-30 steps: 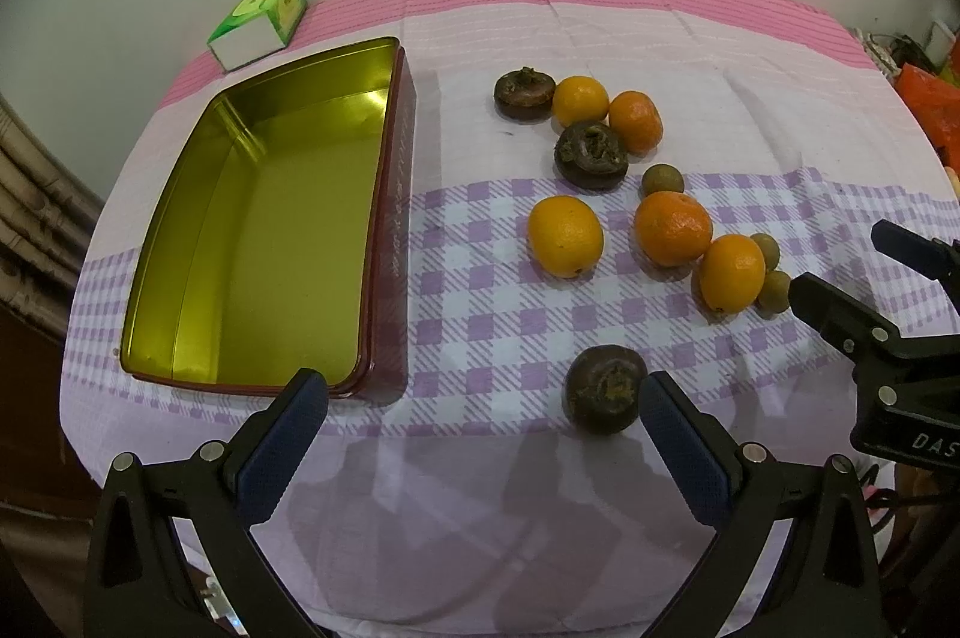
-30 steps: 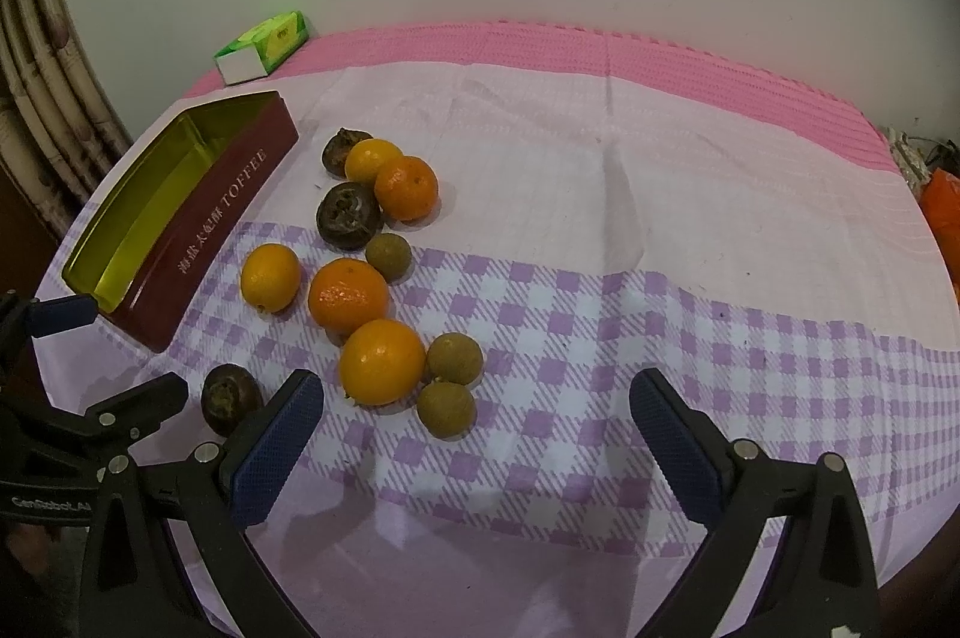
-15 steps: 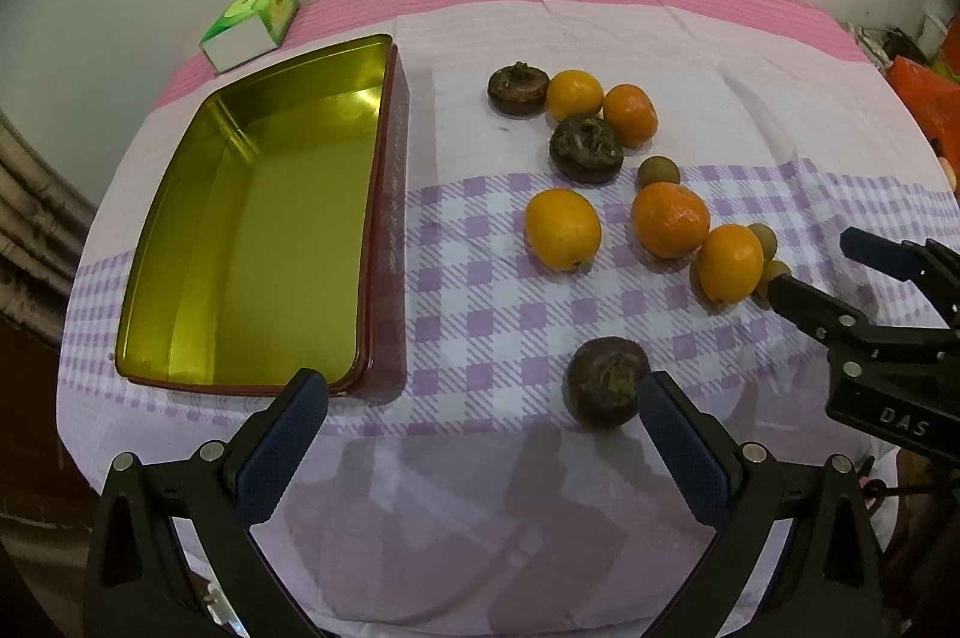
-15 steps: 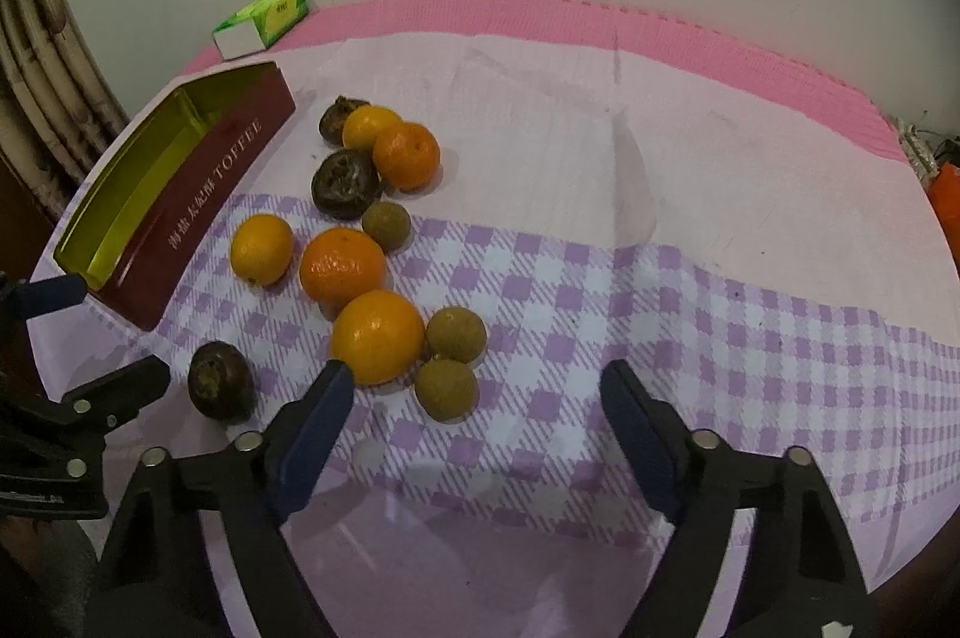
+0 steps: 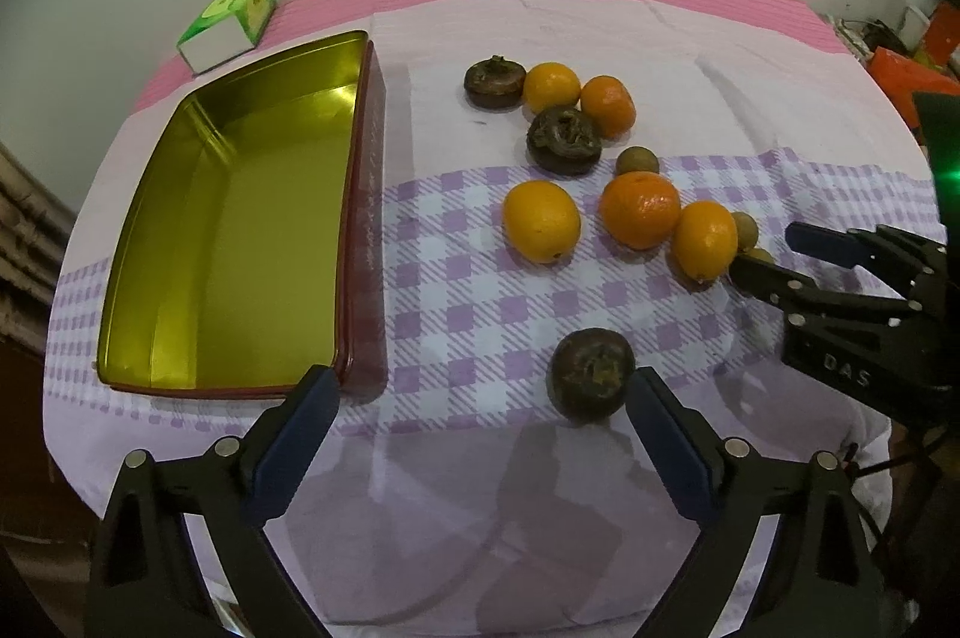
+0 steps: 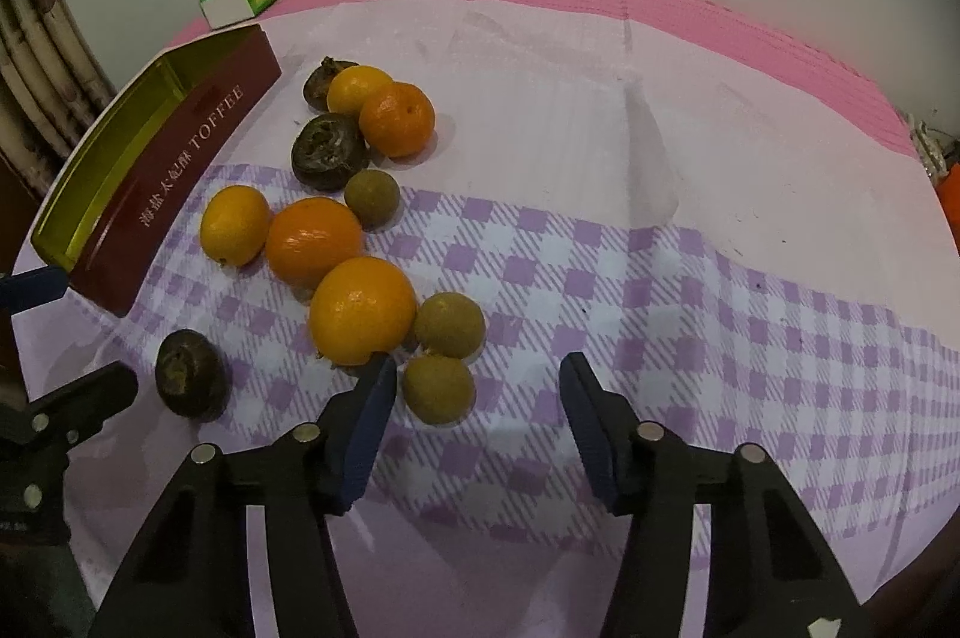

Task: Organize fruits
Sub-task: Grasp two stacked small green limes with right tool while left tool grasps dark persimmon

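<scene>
We note the fruits loose on the checked tablecloth (image 6: 690, 278), none yet in the open toffee tin (image 5: 240, 230), which stands to their left with a bare gold floor. Five oranges, the nearest one (image 6: 362, 311) touching two small brown-green round fruits (image 6: 449, 325) (image 6: 438, 389); a third such fruit (image 6: 372, 197) lies further back beside a dark wrinkled fruit (image 6: 327, 152). Another dark fruit (image 5: 592, 373) sits alone, nearest us.

Right gripper (image 6: 477, 389): jaws closing, pads not yet pressing; the nearer small brown-green fruit lies just inside its left finger (image 6: 366, 428), near the fingertips.

Left gripper (image 5: 480, 416): jaws closing slightly but wide apart, nothing gripped; the lone dark fruit sits just beyond its right finger (image 5: 672, 446).

A green and white carton (image 5: 231, 23) lies behind the tin.
</scene>
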Demonstrator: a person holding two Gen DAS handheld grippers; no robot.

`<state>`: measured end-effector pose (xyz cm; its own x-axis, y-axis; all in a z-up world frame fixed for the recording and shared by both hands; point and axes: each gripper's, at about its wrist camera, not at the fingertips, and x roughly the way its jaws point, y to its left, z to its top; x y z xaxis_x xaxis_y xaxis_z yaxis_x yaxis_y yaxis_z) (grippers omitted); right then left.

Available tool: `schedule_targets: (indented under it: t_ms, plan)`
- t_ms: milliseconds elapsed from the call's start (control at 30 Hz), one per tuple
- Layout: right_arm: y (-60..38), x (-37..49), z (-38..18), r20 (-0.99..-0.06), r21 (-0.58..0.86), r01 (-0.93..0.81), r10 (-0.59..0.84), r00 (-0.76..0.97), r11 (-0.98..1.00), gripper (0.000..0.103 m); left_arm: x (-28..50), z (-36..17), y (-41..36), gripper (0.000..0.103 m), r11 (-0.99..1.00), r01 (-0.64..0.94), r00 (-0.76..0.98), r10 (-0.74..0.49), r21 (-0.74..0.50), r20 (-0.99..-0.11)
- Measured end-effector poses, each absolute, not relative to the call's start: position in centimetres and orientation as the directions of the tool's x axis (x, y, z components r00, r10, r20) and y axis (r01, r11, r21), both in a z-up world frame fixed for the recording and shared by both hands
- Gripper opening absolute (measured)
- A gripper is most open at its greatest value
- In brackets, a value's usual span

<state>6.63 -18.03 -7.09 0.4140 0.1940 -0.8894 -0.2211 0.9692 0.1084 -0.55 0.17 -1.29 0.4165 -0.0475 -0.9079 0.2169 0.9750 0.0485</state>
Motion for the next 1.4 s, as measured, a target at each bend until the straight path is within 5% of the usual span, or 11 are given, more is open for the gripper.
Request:
schedule_targets:
  t_ms: [467, 967, 1400]
  plan:
    - [-17.9, 7.7, -7.8, -0.888, 0.124, -0.211, 0.204, 0.411, 0.969, 0.022, -1.0, -1.2, -0.9, 0.087, 0.961, 0.273, 0.407, -0.069, 0.049, -0.911]
    - [-20.2, 8.1, -7.6, -0.892, 0.161, -0.137, 0.204, 0.403, 0.977, 0.021, 0.1, -3.0, -3.2, 0.076, 0.944, 0.329, 0.326, -0.098, 0.016, -0.94]
    - [-20.6, 8.2, -7.6, -0.892, 0.177, -0.123, 0.212, 0.399, 0.976, 0.021, 1.6, -4.5, -3.4, 0.042, 0.943, 0.33, 0.266, -0.143, -0.049, -0.953]
